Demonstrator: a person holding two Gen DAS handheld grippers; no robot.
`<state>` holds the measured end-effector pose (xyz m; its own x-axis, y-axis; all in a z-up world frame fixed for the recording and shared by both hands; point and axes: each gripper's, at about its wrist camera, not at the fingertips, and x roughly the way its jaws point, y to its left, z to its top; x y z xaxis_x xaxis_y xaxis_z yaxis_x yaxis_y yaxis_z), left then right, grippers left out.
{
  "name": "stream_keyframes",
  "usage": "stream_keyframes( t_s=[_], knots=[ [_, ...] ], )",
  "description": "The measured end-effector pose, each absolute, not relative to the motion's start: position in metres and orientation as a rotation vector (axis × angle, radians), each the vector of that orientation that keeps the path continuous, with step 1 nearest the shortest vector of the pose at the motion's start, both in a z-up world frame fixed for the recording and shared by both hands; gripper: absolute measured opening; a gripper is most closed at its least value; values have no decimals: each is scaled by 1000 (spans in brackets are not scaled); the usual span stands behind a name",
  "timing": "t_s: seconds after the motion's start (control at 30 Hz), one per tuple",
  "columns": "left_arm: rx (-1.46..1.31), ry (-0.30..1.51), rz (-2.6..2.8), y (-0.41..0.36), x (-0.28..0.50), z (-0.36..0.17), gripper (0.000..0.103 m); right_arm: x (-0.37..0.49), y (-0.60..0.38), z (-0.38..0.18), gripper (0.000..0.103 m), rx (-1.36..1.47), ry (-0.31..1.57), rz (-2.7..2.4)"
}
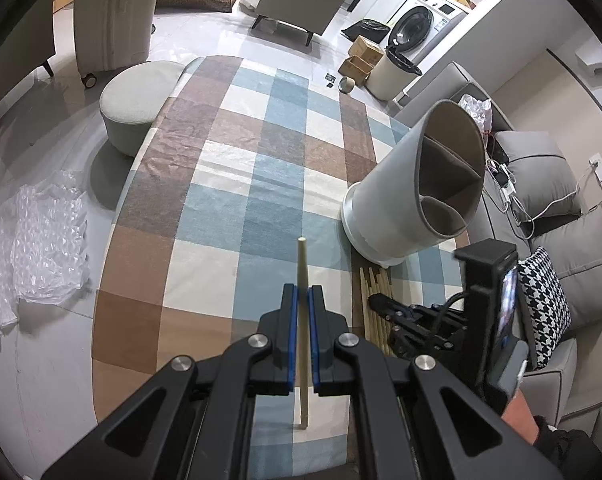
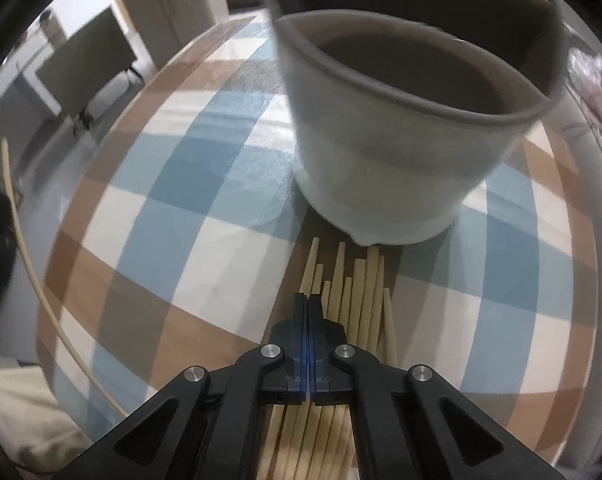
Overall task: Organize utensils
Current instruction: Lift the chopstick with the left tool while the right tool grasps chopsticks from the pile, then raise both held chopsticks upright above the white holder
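A pale wooden chopstick stands upright between the blue pads of my left gripper, which is shut on it above the checked tablecloth. The same chopstick shows at the left edge of the right wrist view. A grey round utensil holder with inner dividers stands to the right, its compartments showing nothing inside. A pile of several chopsticks lies on the cloth in front of the holder. My right gripper hovers over the pile's left side, pads pressed together with nothing visible between them.
A round grey stool stands beyond the table's far left corner, and bubble wrap lies on the floor at left. A grey sofa with a houndstooth cushion runs along the right. A white bin and cardboard boxes stand further back.
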<state>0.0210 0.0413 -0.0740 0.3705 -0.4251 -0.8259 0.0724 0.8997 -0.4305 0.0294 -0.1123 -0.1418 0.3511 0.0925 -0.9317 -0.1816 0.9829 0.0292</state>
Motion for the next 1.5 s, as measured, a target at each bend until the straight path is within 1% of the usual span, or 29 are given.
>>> stream_keyframes(
  t_s=[0.23,0.33,0.37,0.43,0.6,0.7,0.77,1.0,1.07,1.1,1.13,1.17,1.23,1.27,1.3,1.33,1.43,1.5],
  knots=[
    [-326,1149,-340,27,20,-68,1,19,-145,-114,0,73,1109,202],
    [-312,1145,-343,21,19,-66,1,14,-154,-110,0,98,1098,221],
    [-312,1146,-346,21,18,-66,1,13,-155,-111,0,109,1110,243],
    [-307,1151,-343,21,17,-68,1,15,-155,-122,4,137,1173,276],
    [-321,1157,-337,26,18,-69,1,19,-132,-145,5,79,1249,316],
    [-326,1159,-342,27,19,-68,1,24,-123,-149,10,30,1250,289],
    [-324,1162,-344,29,19,-69,1,28,-119,-152,16,16,1237,278],
    [-375,1215,-339,41,21,-78,1,33,-95,-160,32,-95,1212,244],
    [-393,1242,-321,47,22,-84,1,36,-87,-162,33,-133,1194,225],
    [-392,1250,-307,49,22,-86,1,38,-82,-163,35,-155,1184,215],
    [-386,1263,-283,52,23,-89,1,39,-76,-165,33,-185,1171,205],
    [-389,1272,-268,55,24,-92,1,43,-75,-161,29,-195,1163,203],
    [-394,1288,-241,61,24,-96,12,45,-71,-163,16,-185,1152,203],
    [-400,1297,-223,64,25,-100,24,46,-70,-163,4,-182,1149,203],
    [-411,1304,-207,67,25,-103,34,47,-70,-163,4,-174,1151,202],
    [-416,1307,-196,68,26,-105,37,48,-71,-165,4,-156,1154,203],
    [-421,1318,-184,64,30,-108,41,51,-79,-160,4,-75,1162,215],
    [-410,1331,-195,56,32,-111,52,52,-86,-148,4,-11,1144,225]
  ],
)
